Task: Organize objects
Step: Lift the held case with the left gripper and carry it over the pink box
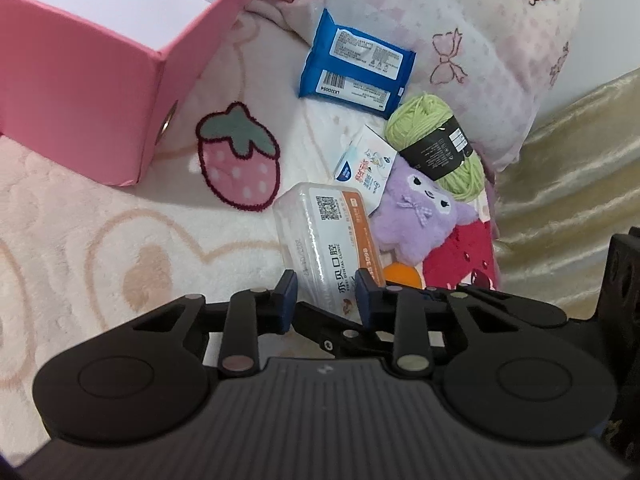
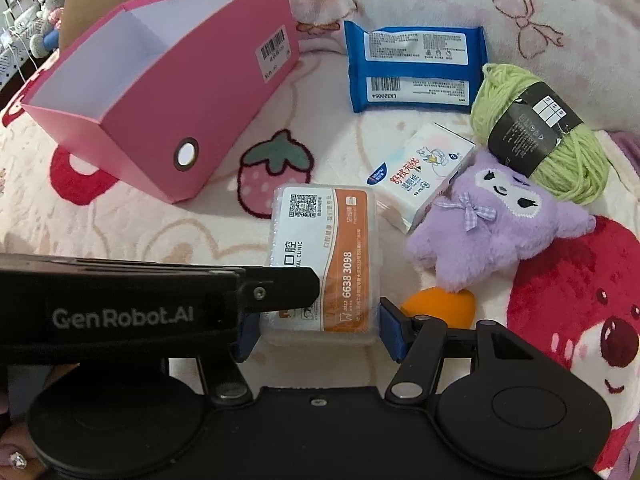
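The pink box (image 2: pixel 160 120) stands open at the far left of the bed, and everything else lies right of it. Nearest it is the floss case (image 2: pixel 324 256), its long axis running away from both tools. The left tool (image 1: pixel 326 292) is clenched across one near corner of the case, while the right tool (image 2: pixel 316 330) straddles the near end, pads seemingly pressing both long sides. The right one has the fuller hold, so the carry to the box would go up and leftward. Further right lie the wipes (image 2: pixel 416 68), tissues (image 2: pixel 420 172), plush (image 2: pixel 492 220) and yarn (image 2: pixel 540 136).
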### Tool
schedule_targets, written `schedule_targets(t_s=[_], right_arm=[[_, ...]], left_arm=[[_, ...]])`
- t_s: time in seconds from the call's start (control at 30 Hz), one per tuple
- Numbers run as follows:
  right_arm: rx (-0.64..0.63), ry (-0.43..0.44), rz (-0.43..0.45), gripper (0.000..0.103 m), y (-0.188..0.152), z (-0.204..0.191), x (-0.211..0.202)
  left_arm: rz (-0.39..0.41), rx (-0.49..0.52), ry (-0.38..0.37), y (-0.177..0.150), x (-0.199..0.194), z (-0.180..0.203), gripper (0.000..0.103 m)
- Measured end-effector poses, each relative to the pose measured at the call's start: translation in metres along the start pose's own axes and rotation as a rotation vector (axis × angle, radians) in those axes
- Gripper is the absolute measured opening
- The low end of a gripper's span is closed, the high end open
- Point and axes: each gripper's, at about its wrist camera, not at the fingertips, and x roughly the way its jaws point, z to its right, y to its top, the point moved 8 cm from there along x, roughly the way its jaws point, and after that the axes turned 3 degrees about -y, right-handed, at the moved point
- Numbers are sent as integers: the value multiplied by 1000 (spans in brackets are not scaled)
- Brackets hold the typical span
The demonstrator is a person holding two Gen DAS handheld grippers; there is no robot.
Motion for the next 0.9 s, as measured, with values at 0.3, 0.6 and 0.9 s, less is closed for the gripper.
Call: schedule_targets(t_s=[0.3,0.6,0.9], right_arm=[[-91,-11,72,65,-2,-16,-17],[-137,-9,137,65,-5,-33,-40],[-159,11,189,65,-11,-52,-60]], left_arm=[[25,15,27,1,-24,6,28],[9,53,52,2,-51,15,28],[-16,94,101,-1,-77,21,28]])
